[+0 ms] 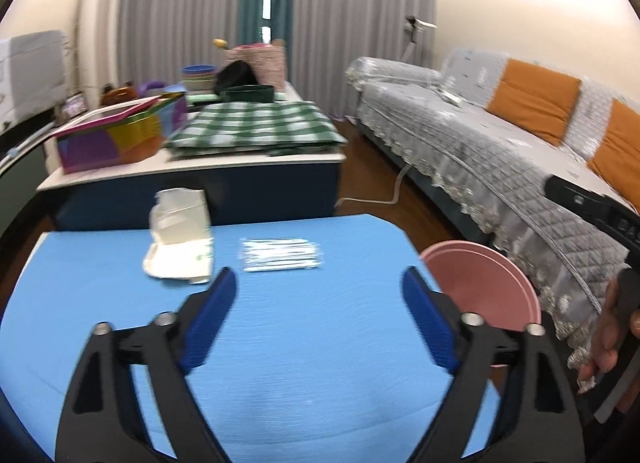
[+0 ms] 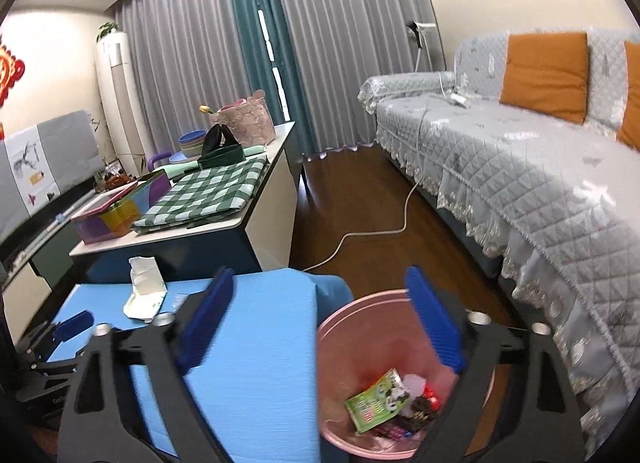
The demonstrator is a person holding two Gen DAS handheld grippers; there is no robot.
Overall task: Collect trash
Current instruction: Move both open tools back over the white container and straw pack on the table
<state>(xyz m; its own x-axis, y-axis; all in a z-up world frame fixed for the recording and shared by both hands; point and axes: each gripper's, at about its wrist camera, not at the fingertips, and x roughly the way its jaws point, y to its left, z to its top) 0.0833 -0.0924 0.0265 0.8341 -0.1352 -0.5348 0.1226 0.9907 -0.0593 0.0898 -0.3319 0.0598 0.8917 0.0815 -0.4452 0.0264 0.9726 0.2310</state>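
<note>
Both claws are gaping empty: right gripper [image 2: 320, 327] over the pink bin [image 2: 340, 343], left gripper [image 1: 320, 323] nearing the straw packet [image 1: 280, 255] beside it, risking skidding that slick flat wrapper away.

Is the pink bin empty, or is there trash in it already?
Not empty. The right wrist view looks down into the pink bin: a green wrapper and other small scraps lie at the bottom, well below the rim.
</note>
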